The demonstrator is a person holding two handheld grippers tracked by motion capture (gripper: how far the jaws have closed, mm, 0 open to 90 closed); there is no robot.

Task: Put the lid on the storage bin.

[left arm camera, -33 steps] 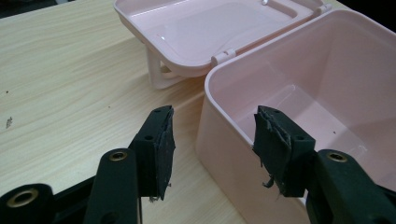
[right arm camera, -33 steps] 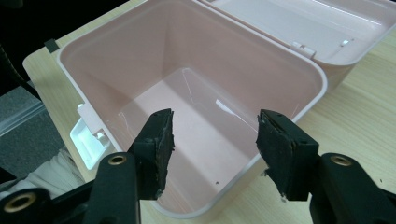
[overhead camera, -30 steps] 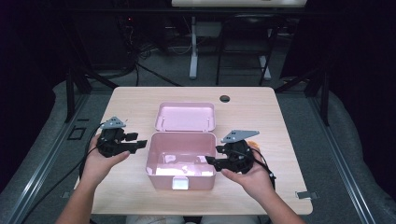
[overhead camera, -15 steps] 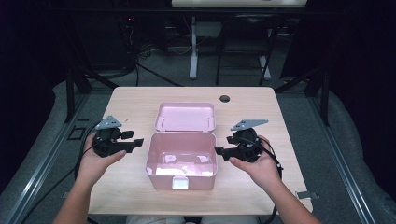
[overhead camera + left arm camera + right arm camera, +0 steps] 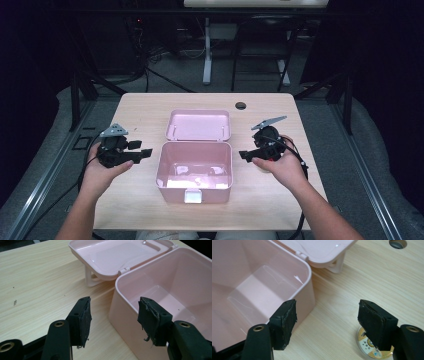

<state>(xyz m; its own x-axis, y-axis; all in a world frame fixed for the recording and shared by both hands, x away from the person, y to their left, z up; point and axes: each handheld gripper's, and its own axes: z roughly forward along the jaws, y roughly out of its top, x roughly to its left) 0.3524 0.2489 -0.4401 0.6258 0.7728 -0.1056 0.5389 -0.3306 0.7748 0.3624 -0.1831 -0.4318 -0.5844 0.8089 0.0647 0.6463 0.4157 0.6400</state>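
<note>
A pink plastic box (image 5: 165, 172) stands open in the middle of the wooden table (image 5: 140, 107), its lid (image 5: 198, 125) laid back behind it. The box floor looks bare, with glare on it. My left gripper (image 5: 146, 151) hovers just left of the box, apart from it. It is open after widening a little, and its jaws frame the box's near corner (image 5: 117, 282) farther off. My right gripper (image 5: 243, 155) is on the box's right side; its jaws have just been opening and are empty. A small gold round disc (image 5: 367, 342) lies on the table under its right jaw.
A round cable hole (image 5: 241, 105) sits in the table near the far edge. The box has a white latch (image 5: 193, 196) on its front. Bare tabletop lies to either side of the box. Dark floor, cables and table legs (image 5: 206, 55) lie beyond the table.
My right gripper has drawn back to the right, off the box's side, and its jaws have spread. The left gripper has shifted slightly left and opened a little more.
</note>
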